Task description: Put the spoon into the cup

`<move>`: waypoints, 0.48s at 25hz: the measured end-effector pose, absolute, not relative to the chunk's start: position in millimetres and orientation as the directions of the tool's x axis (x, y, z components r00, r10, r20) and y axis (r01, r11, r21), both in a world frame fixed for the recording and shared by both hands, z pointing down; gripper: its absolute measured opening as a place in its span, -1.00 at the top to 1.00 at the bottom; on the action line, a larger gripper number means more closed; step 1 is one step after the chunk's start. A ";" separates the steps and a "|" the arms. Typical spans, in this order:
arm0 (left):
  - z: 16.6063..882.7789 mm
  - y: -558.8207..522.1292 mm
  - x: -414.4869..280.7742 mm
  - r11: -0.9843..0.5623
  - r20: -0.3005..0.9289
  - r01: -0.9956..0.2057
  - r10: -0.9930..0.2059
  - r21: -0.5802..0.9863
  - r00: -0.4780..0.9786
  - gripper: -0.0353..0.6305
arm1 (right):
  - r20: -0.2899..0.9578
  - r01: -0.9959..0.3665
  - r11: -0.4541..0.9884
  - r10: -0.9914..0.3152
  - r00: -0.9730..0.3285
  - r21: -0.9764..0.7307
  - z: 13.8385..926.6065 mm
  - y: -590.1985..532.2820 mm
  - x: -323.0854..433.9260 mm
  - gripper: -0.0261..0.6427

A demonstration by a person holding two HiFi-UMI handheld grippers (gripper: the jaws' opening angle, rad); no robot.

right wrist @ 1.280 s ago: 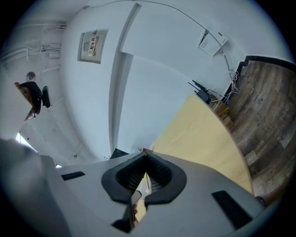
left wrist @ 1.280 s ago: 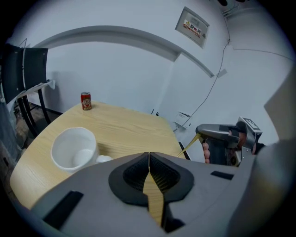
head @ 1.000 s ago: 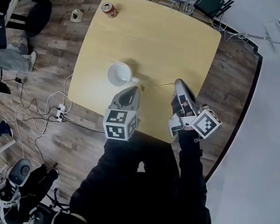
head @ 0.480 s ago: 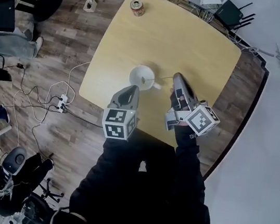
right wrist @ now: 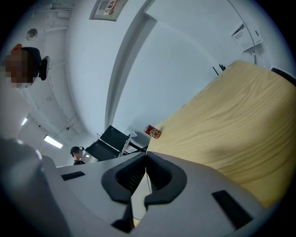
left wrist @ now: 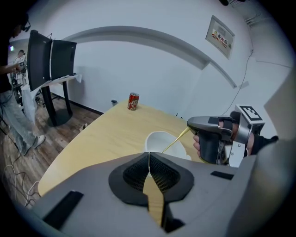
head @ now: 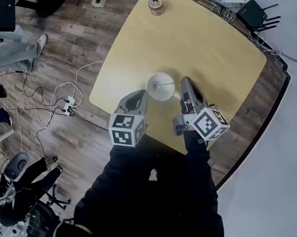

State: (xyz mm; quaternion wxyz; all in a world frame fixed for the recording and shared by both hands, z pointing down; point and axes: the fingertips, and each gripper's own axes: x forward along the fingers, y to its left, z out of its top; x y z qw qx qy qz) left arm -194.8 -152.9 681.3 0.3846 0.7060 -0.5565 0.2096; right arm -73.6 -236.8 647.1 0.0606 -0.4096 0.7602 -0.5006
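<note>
Head view: white cup sits near the front edge of the desk, with the right claw just beside it, clamped on the spoon, which reaches over the cup's mouth. The left claw is near the cup's other side, and a can is at the far corner. 
Left gripper view: left claw pinched together on nothing, cup just beyond its tips, spoon slanting down from the right claw into the cup's opening; can't tell if it touches inside. 
Right gripper view: jaws closed, and the thin sliver between them is probably the spoon handle.
</note>
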 end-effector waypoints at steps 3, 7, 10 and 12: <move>683.1 -155.5 -199.8 -0.081 0.728 -0.947 -0.621 0.310 0.291 0.79 | 0.331 -0.572 0.165 -0.674 -0.660 -0.804 650.8 -237.6 -78.3 0.85; 685.1 -157.1 -204.6 -0.072 0.731 -0.948 -0.619 0.310 0.286 0.79 | 0.343 -0.577 0.169 -0.661 -0.667 -0.799 654.9 -237.2 -82.6 0.85; 686.9 -155.5 -205.4 -0.067 0.733 -0.949 -0.619 0.309 0.282 0.79 | 0.344 -0.572 0.171 -0.651 -0.677 -0.802 658.1 -234.9 -83.0 0.85; 686.3 -153.8 -205.6 -0.064 0.733 -0.949 -0.620 0.309 0.280 0.79 | 0.341 -0.564 0.172 -0.643 -0.686 -0.808 659.2 -233.1 -83.2 0.84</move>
